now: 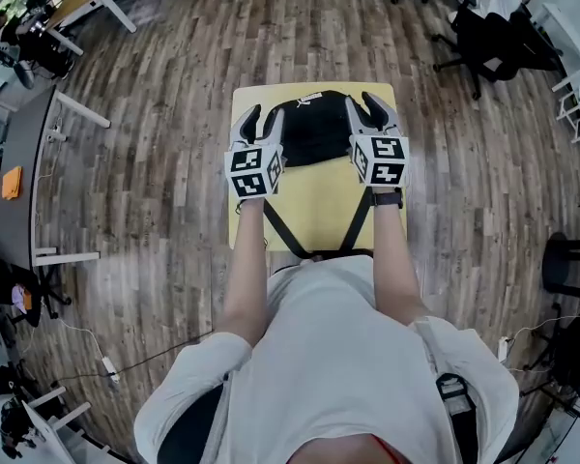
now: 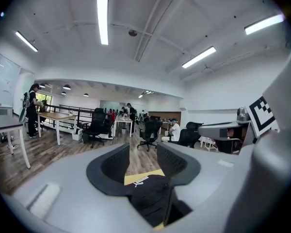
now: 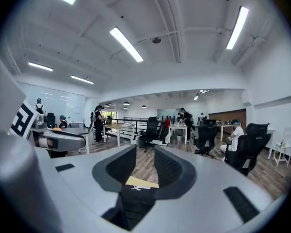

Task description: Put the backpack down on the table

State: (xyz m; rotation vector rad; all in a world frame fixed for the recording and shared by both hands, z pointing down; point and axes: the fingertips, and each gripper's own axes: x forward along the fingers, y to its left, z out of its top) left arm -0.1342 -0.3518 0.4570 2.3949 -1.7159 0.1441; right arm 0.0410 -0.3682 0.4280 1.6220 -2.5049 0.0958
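No legible text: the backpack (image 1: 314,135) carries a white mark (image 1: 310,96) (far edge) too small to read.

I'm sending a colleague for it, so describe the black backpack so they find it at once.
In the office with the wood-plank floor, find the yellow table before the person in the white shirt. The backpack lies on its far half. It is the only thing there: black, with a white label at its far edge and two straps trailing toward the person.
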